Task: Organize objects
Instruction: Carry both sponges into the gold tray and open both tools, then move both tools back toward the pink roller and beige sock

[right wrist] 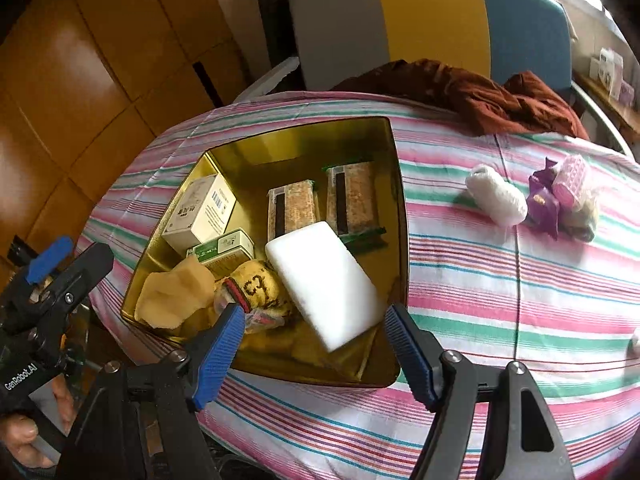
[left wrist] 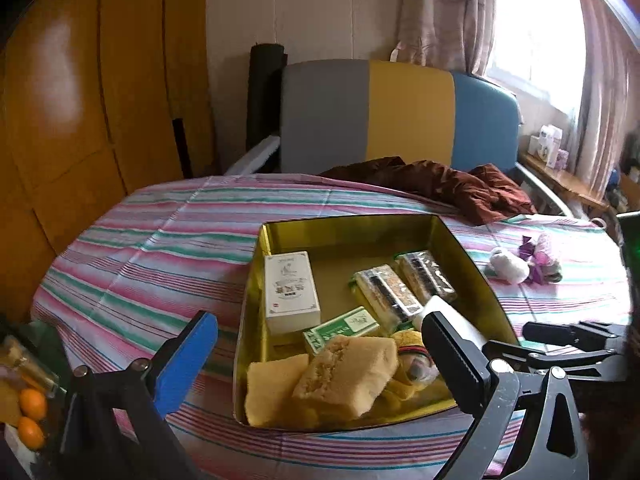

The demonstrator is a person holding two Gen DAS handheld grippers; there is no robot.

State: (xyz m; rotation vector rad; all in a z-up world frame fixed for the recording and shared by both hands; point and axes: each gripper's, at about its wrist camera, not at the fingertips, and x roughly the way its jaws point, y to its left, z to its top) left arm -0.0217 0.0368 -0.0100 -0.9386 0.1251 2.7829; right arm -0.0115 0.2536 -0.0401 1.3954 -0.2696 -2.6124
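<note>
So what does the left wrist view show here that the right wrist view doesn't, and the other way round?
Only the left wrist view shows the oranges at the lower left and the bright window. Only the right wrist view shows the whole white block leaning in the tin, the barcode on the white box, and the person's hand holding the left gripper. Both show the gold tin, two snack bars, the brown cloth and the striped tablecloth.

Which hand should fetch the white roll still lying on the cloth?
Right, probably. The white roll lies right of the gold tin, on the right gripper side, fingers open and empty. The left gripper sits over the tin's far side.
</note>
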